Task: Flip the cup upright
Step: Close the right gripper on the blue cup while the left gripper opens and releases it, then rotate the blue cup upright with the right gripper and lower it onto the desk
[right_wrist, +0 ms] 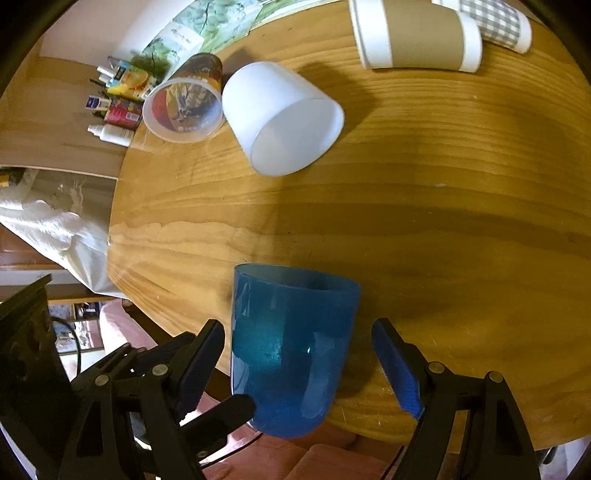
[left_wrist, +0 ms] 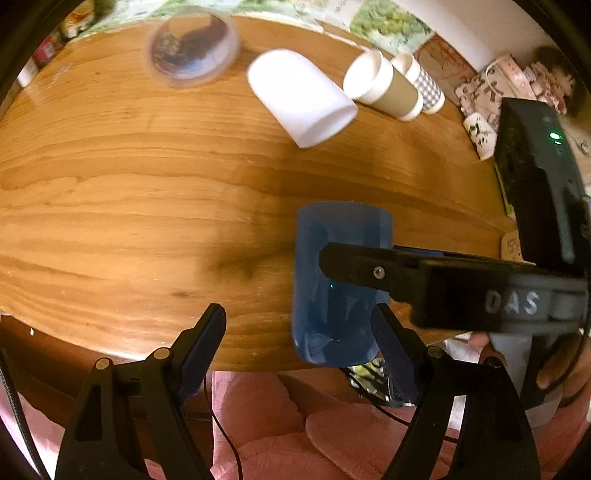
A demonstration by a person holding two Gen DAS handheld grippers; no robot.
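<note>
The translucent blue plastic cup (right_wrist: 291,350) sits between the wide-spread fingers of the right gripper (right_wrist: 298,363), long axis pointing away, untouched; the left gripper (left_wrist: 298,338), also wide, holds nothing

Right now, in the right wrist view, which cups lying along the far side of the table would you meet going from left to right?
clear plastic cup → white cup → brown-sleeved paper cup → checked paper cup
</note>
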